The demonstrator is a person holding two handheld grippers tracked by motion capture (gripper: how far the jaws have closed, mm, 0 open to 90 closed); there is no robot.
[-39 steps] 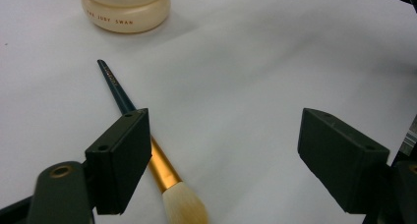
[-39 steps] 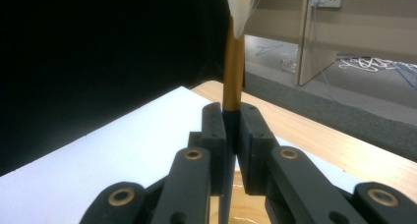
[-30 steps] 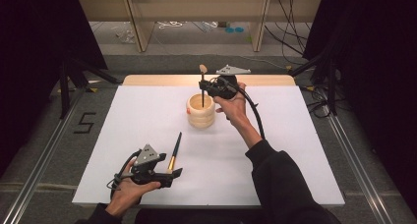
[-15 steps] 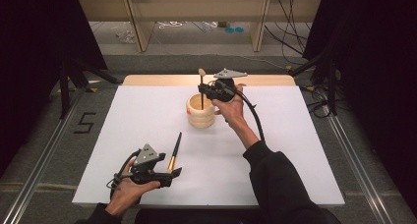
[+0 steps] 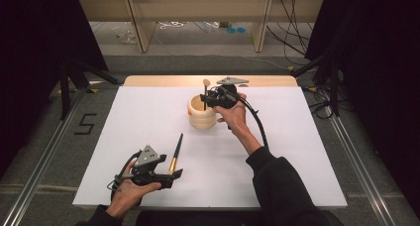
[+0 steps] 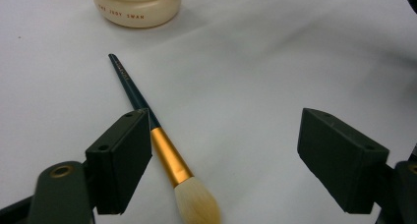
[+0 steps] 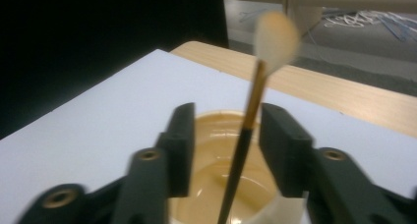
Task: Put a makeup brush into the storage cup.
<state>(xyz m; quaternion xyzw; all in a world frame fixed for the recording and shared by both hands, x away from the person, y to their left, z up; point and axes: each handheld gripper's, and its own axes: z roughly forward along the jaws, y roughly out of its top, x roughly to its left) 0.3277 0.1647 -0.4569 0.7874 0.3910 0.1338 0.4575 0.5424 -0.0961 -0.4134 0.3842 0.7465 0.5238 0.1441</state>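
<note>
The white table (image 5: pixel 307 151) is being seen whole in the high view, while in the left gripper view the cream cup (image 6: pixel 137 5) is being cut off at the top edge, so that its rim and contents are being hidden there. In the high view the cup (image 5: pixel 200 116) is being partly covered by the right gripper (image 5: pixel 212 96), and the jaws are too small to be made out. In the right gripper view everything is being blurred; the lower end of the standing brush (image 7: pixel 248 123) is being lost at the bottom edge, inside the cup.

That brush is being shown upright between the right gripper's (image 7: pixel 226 145) jaws, handle down in the cup, pale tuft up. The jaws have just been opening and are standing about half apart; the handle is close to one pad, but contact cannot be told.

The second brush (image 5: pixel 175 153) is being left flat on the table, just beside the left gripper (image 5: pixel 168 179). The left gripper's (image 6: pixel 223 160) jaws are being held wide and empty; the gold ferrule (image 6: pixel 169 155) is lying by one pad, tuft toward the gripper, dark handle pointing away toward the cup.
</note>
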